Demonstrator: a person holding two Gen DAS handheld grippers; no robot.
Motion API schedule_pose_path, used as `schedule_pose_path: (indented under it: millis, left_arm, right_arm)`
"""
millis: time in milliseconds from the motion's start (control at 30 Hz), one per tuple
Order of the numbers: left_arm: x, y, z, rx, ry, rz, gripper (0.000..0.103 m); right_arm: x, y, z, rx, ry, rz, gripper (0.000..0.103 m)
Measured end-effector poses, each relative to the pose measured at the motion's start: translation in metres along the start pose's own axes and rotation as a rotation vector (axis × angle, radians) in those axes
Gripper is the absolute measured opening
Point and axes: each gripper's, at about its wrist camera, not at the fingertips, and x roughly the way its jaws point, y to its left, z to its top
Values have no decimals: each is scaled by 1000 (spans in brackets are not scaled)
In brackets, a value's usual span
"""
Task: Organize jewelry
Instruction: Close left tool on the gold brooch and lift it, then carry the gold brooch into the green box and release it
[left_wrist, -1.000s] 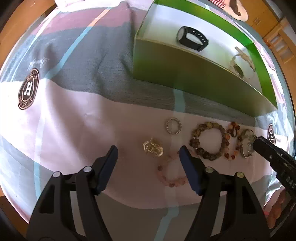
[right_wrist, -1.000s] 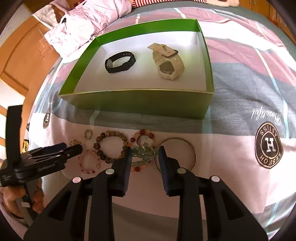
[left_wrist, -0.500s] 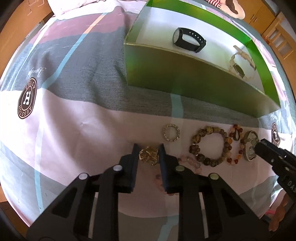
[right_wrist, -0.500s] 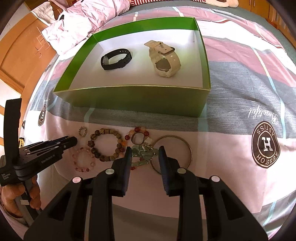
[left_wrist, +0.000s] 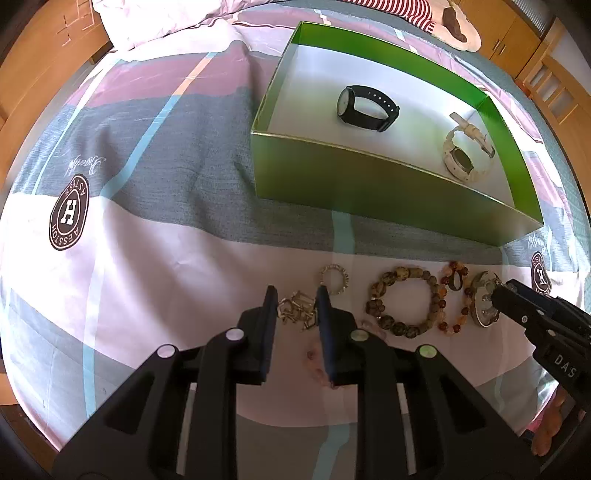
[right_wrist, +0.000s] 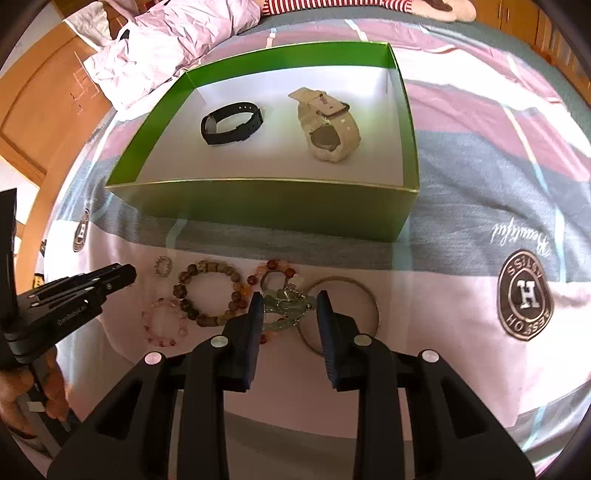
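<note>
the left gripper (left_wrist: 295, 308) is clamping its fingers on a gold chain piece (left_wrist: 297, 311), which is sitting between the pads on the bedspread (left_wrist: 166, 280). the right gripper (right_wrist: 290, 306) is pinching a pale green jade charm bracelet (right_wrist: 286, 304) between its fingers. beyond both sets of fingertips, a green box (right_wrist: 258, 210) is holding a black watch (right_wrist: 231, 123) and a beige watch (right_wrist: 327, 127).

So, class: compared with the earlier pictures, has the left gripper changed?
Yes. The left gripper has closed round the gold chain, beside the unmoved small ring.
</note>
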Motion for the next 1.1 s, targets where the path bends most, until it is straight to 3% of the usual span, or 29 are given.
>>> schedule_pose_path:
  millis: [267,567,733,867,1100]
  left_arm:
    - [-20,-4,5,27,-102,-1,22]
    - [-25,-11,8,28,-137,-15,22]
    - [-37,-12,22,8,-153,-124,22]
    - [-46,-16,47,3,-244,-100,22]
    - [-24,-11,73,-25,-203,-145,22]
  right_arm:
    - [-12,1,4,-10,-52,13,30]
    - [-11,2,5,-12,-50,19,30]
    - [-49,-7,19,16,-205,92,30]
    - [-56,-19,37,88,-282,115,30]
    - [-30,-23,53,118,-258,77,31]
